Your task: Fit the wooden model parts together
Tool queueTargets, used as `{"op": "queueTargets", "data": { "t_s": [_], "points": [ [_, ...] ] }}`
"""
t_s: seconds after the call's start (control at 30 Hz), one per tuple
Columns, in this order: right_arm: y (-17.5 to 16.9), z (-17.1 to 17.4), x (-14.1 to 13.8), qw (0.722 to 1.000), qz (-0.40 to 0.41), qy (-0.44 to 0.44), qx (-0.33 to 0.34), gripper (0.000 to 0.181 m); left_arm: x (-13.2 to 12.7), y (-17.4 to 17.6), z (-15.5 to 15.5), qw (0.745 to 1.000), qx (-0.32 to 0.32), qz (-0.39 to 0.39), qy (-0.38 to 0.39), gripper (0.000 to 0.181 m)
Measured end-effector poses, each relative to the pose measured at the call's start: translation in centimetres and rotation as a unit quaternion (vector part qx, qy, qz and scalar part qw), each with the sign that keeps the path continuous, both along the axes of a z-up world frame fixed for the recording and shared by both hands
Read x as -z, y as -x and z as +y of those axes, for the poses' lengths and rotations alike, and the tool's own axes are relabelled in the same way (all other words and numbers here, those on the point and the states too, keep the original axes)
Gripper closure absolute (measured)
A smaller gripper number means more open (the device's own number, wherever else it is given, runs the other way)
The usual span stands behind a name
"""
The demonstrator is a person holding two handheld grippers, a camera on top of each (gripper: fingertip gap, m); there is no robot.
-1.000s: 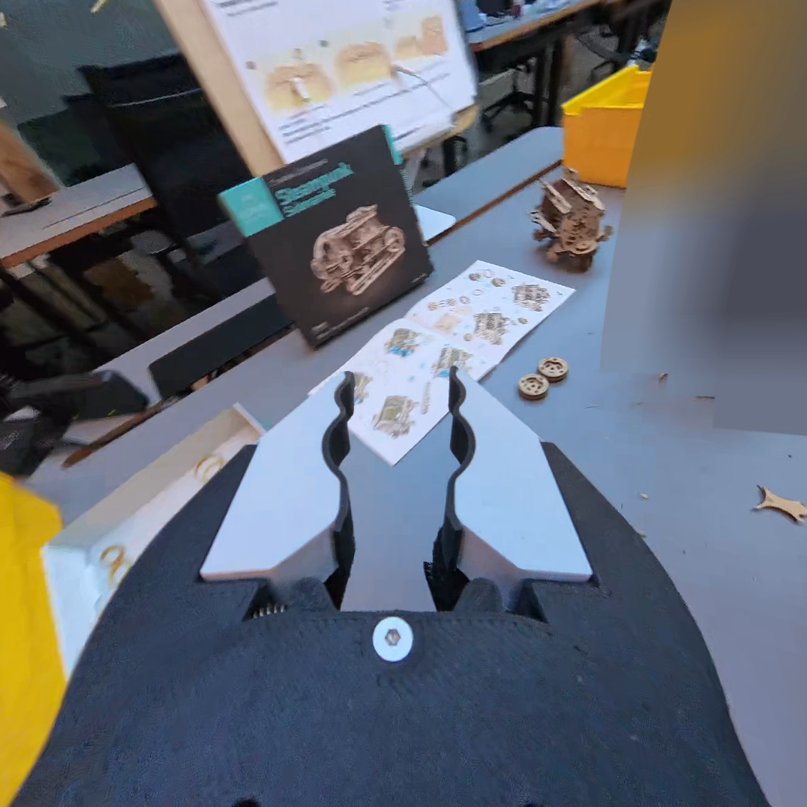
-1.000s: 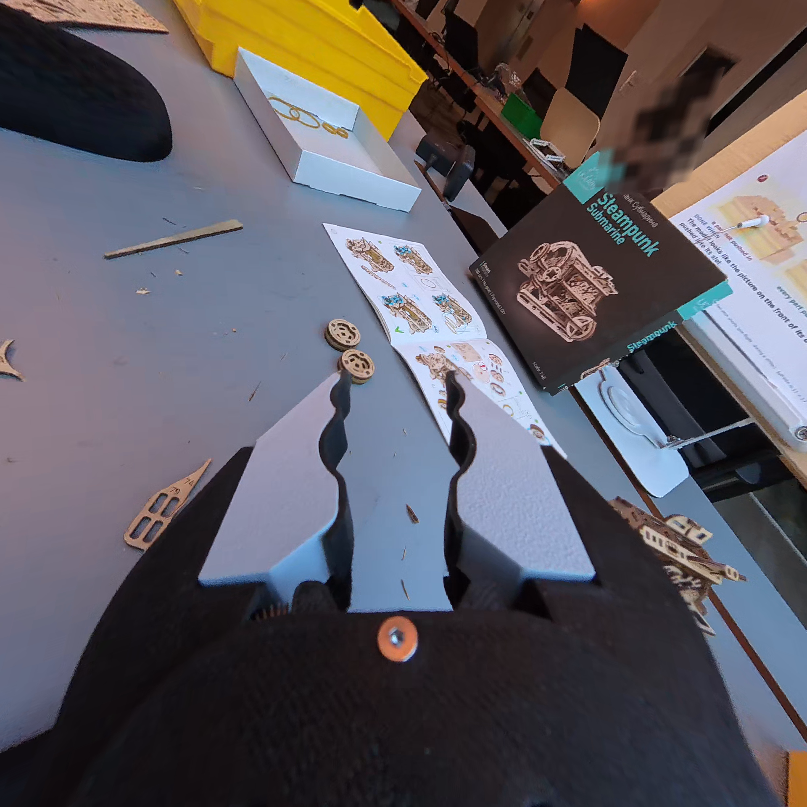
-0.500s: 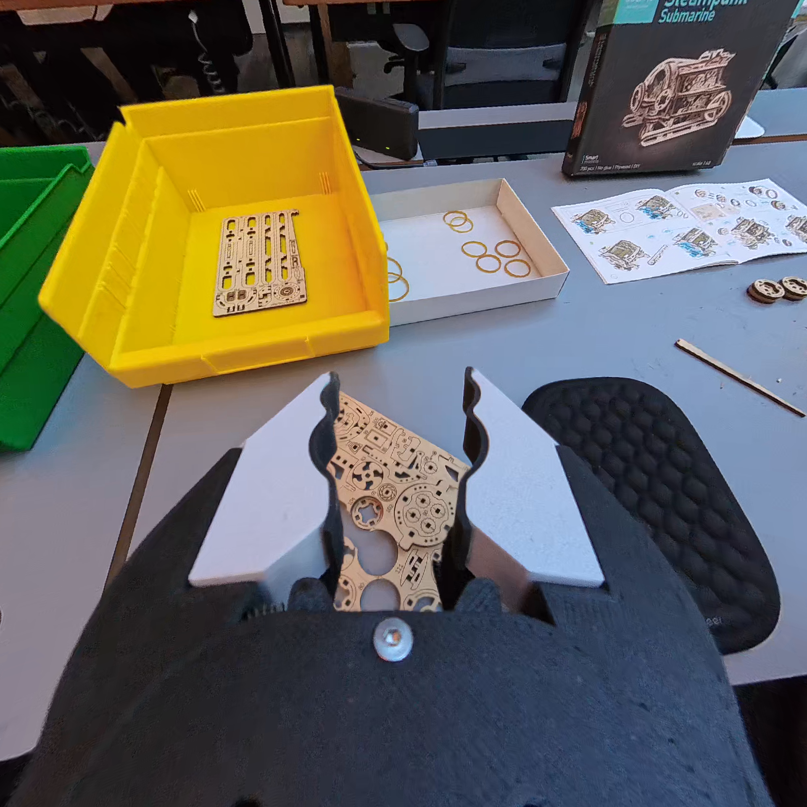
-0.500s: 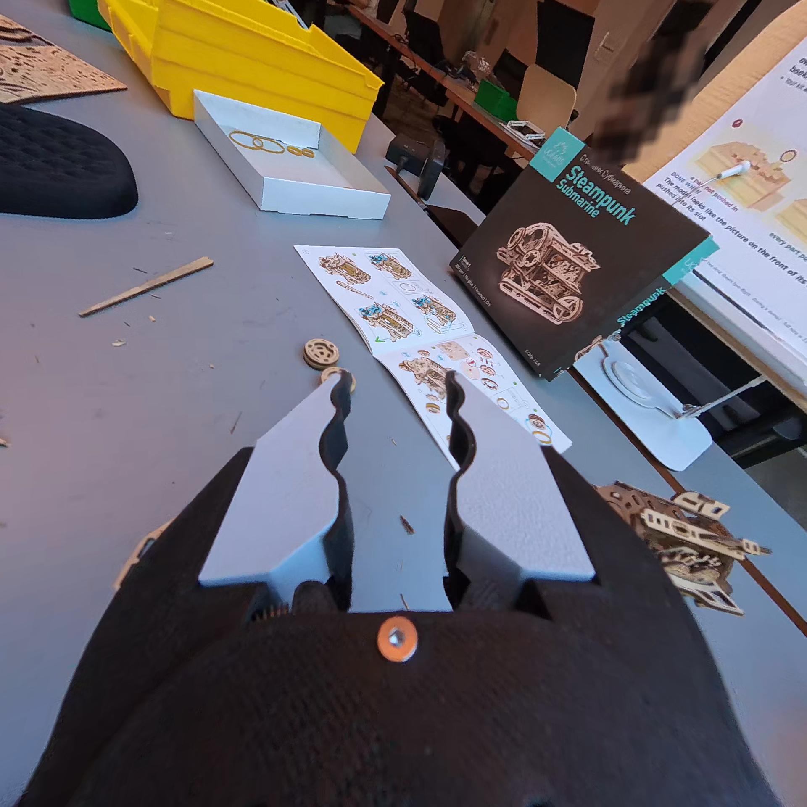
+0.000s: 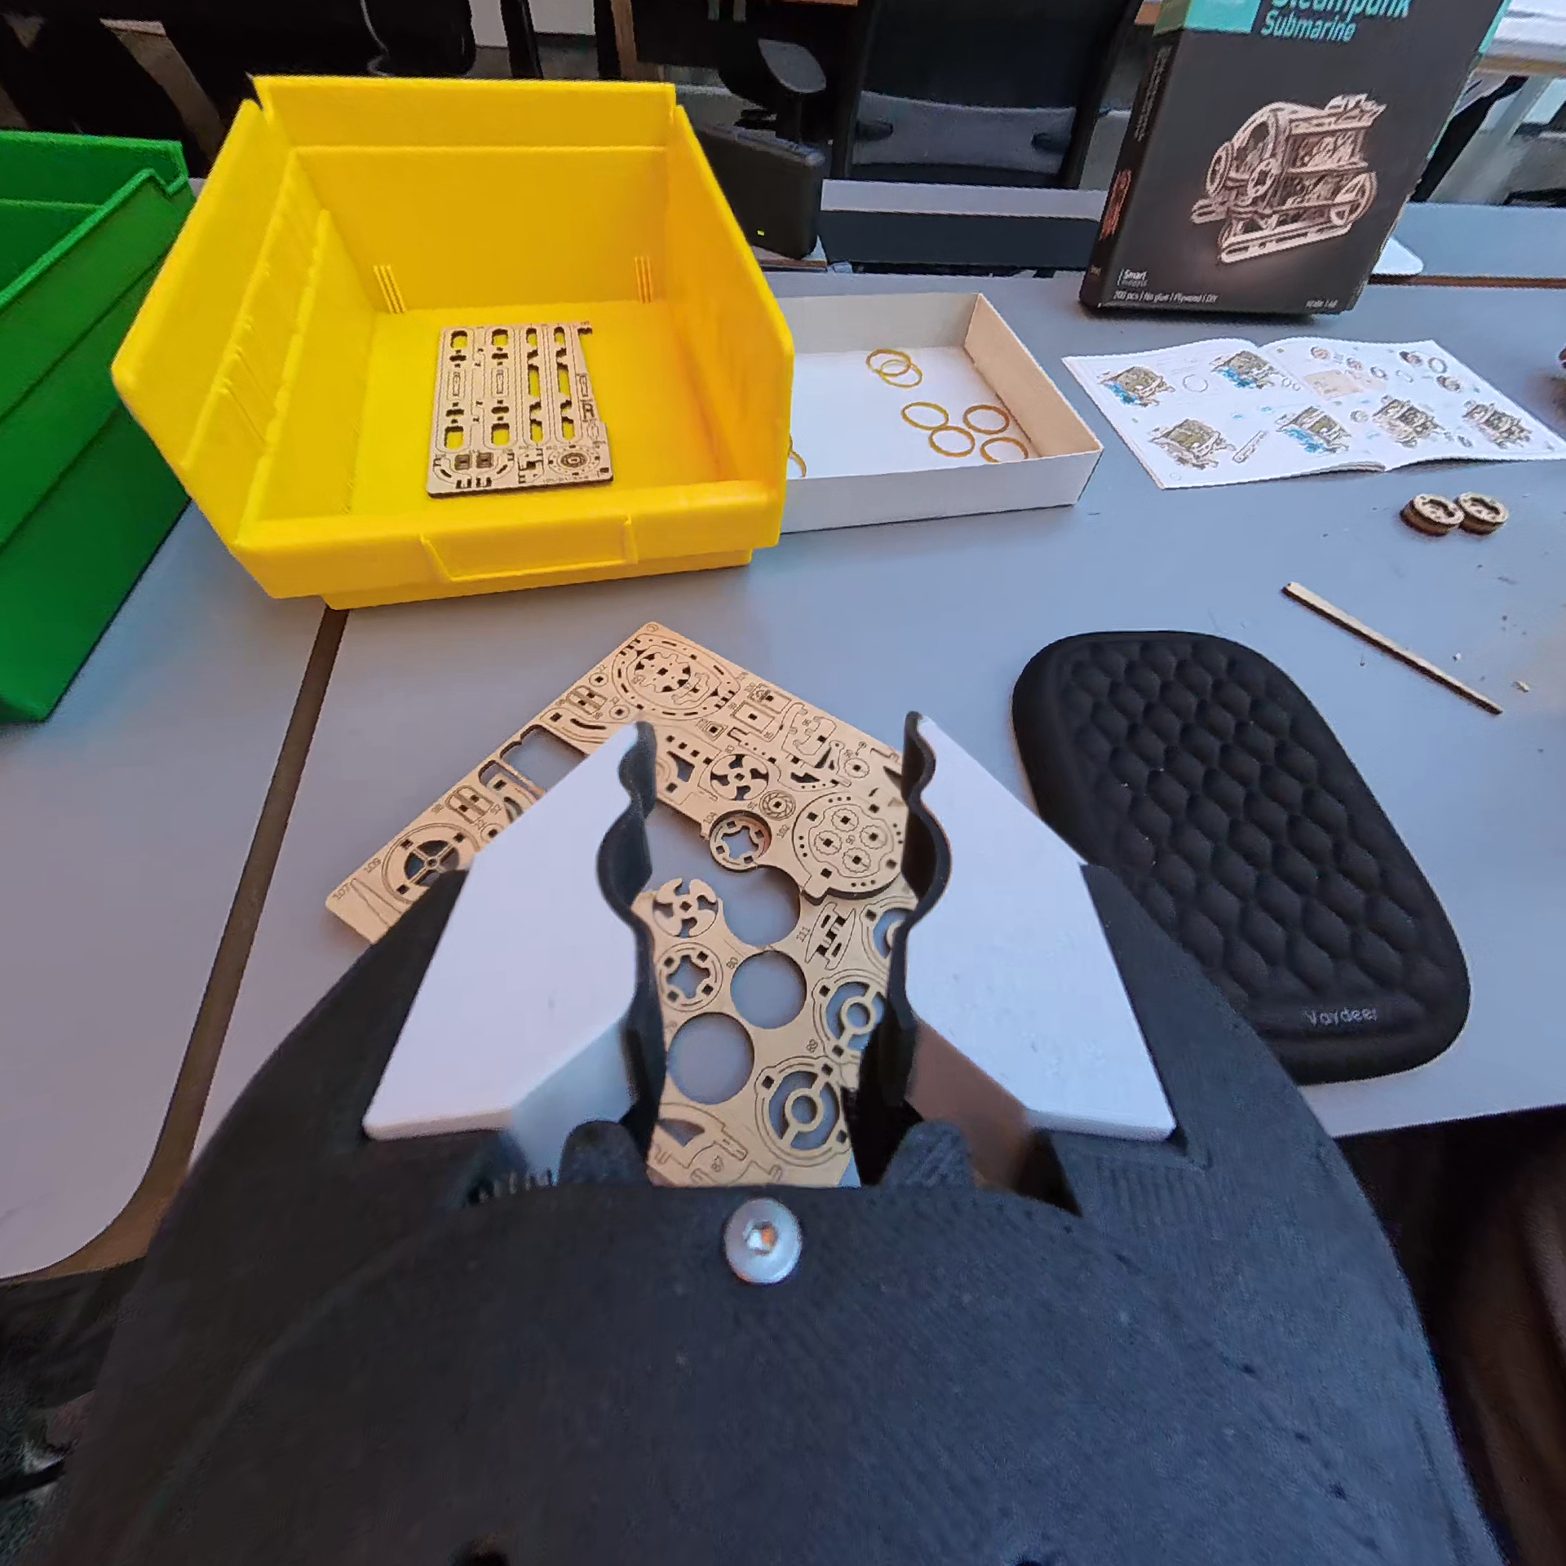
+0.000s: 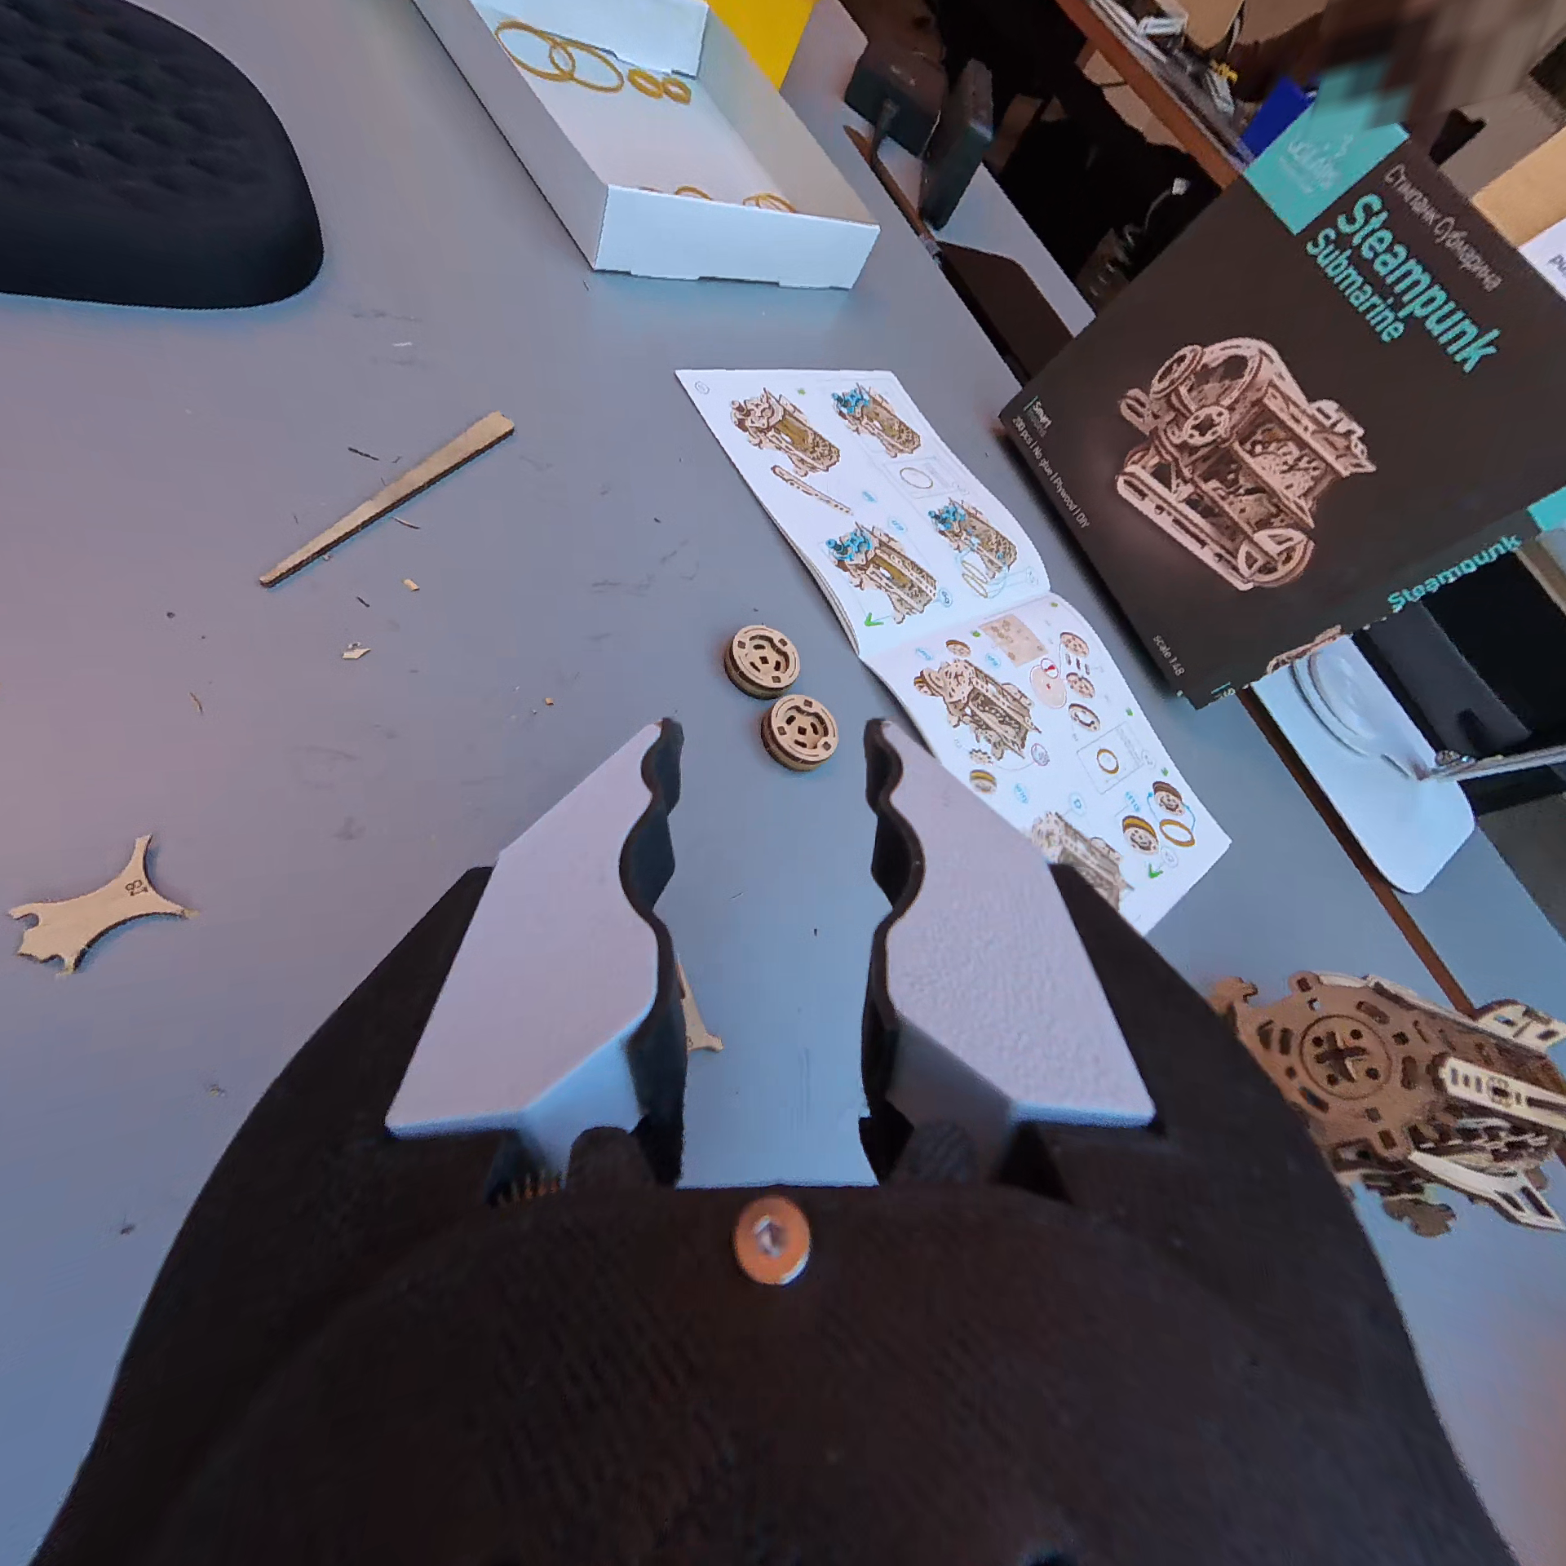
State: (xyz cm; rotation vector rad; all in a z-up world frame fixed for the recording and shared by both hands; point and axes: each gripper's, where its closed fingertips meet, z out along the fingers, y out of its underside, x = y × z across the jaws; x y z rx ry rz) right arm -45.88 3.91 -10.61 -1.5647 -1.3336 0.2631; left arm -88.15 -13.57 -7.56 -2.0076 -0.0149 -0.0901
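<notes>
My left gripper [image 5: 775, 737] is open and empty above a laser-cut wooden parts sheet [image 5: 729, 763] that lies flat on the grey table. A second wooden sheet [image 5: 519, 411] lies in the yellow bin [image 5: 508, 542]. My right gripper [image 6: 771, 733] is open and empty, its tips just short of two small round wooden wheels [image 6: 784, 703]; the same wheels show far right in the left wrist view [image 5: 1453, 514]. A part-built wooden model [image 6: 1407, 1093] sits right of the right gripper.
A black padded rest [image 5: 1237, 847] lies right of the sheet. A white tray [image 5: 932, 500] holds rubber rings. An open instruction booklet [image 6: 949, 627], the dark kit box [image 6: 1288, 449], a thin wooden stick [image 6: 385, 500], wood scraps [image 6: 93, 907] and a green bin [image 5: 68, 424] are around. About 45 cm separates my left fingertips from my right. Between my right fingertips and the part-built wooden model [image 6: 1407, 1093] there is roughly 20 cm.
The left gripper swung from the booklet and box to the yellow bin side, then rose over the parts sheet. The right gripper moved forward and lower toward the two wheels.
</notes>
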Motion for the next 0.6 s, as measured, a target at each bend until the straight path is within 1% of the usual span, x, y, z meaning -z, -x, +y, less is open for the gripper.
{"op": "queueTargets", "data": {
  "t_s": [0.1,0.2,0.3,0.43,0.6],
  "points": [
    [0.1,-0.4,0.2,1.000,0.006,0.019,0.011,0.138,-0.1,0.4,-0.5,1.000,0.001,-0.001,-0.003,0.123],
    [0.5,-0.8,0.3,1.000,0.001,0.015,0.014,0.138,-0.6,0.5,-1.1,1.000,0.002,-0.013,-0.021,0.124],
    [1.6,-1.5,0.4,1.000,-0.002,0.016,0.003,0.138,-0.8,0.4,-1.5,0.999,0.007,-0.029,-0.033,0.125],
    [3.3,-2.5,0.3,1.000,-0.011,0.010,-0.016,0.138,-0.5,0.8,-1.9,0.999,0.001,-0.030,-0.031,0.125],
    [4.9,-3.2,-0.1,0.999,-0.017,-0.004,-0.033,0.138,-0.7,0.7,-2.2,0.999,0.003,-0.034,-0.039,0.125]
  ]
}}
